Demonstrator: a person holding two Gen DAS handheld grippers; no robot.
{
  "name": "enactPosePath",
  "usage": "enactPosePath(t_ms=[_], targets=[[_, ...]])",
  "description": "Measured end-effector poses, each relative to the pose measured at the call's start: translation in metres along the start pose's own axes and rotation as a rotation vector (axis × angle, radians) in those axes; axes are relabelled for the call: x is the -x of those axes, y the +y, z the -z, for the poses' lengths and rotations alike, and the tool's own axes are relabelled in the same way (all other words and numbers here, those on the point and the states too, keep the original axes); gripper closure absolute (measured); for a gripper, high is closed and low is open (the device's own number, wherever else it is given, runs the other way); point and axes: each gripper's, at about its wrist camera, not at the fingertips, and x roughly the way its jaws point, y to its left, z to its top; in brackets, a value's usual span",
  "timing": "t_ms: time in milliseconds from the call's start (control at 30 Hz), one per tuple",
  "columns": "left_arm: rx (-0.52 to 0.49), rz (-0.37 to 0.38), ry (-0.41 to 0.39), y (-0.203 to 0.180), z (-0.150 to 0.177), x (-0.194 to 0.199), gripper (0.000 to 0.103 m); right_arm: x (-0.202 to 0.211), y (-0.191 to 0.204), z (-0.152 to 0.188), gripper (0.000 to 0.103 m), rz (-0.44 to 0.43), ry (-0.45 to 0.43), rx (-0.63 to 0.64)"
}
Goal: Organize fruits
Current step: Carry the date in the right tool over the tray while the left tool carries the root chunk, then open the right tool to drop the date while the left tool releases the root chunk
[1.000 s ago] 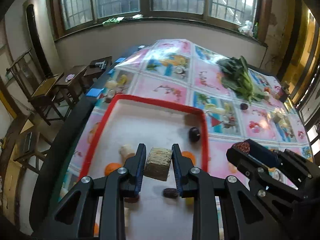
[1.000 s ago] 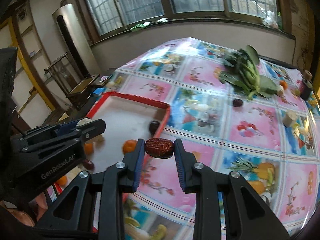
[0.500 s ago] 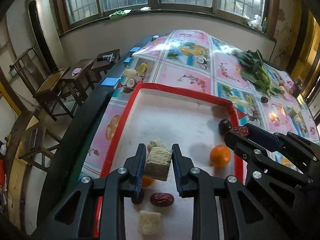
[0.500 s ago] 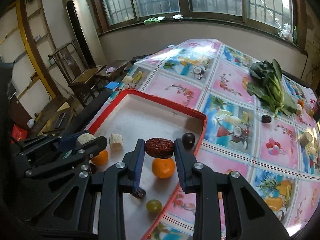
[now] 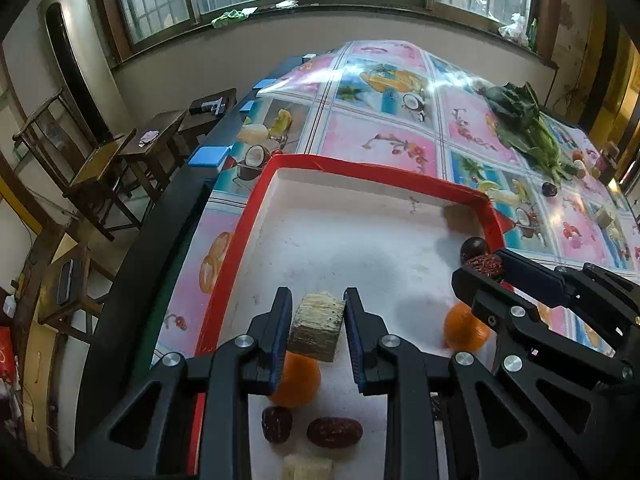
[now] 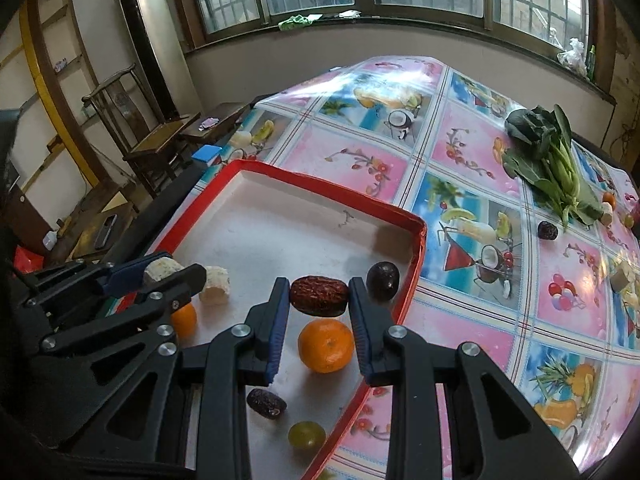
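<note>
A red-rimmed white tray (image 5: 384, 178) (image 6: 332, 196) lies on the fruit-print tablecloth. My left gripper (image 5: 316, 322) is shut on a pale fruit chunk (image 5: 318, 326) above the tray's near left part. My right gripper (image 6: 319, 298) is shut on a red date (image 6: 319, 295) above the tray's right side; it also shows in the left wrist view (image 5: 486, 266). In the tray lie oranges (image 6: 326, 345) (image 5: 296, 380), dates (image 5: 334, 432) (image 6: 266, 403), a dark plum (image 6: 383, 275), a green grape (image 6: 307, 435) and pale chunks (image 6: 216, 285).
Leafy greens (image 6: 548, 160), a dark fruit (image 6: 547, 230), a pale chunk (image 6: 621, 277) and small fruits (image 6: 609, 199) lie on the tablecloth to the right. The table's dark left edge (image 5: 160, 232) drops toward wooden chairs (image 5: 100, 168).
Both grippers have moved forward over the tray with their fruit held. The right gripper now sits nearer the tray's right rim, over the orange.
</note>
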Motion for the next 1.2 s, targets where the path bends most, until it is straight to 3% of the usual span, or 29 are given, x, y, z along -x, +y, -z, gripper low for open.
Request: enactPosePath(t_ms=[1000, 1200], targets=[[0.007, -0.016, 0.028, 0.002, -0.010, -0.027, 0.077, -0.038, -0.007, -0.006, 0.071, 0.012, 0.080, -0.019], [0.002, -0.031, 0.040, 0.001, -0.010, -0.032, 0.068, -0.042, -0.010, -0.004, 0.071, 0.020, 0.093, -0.027]])
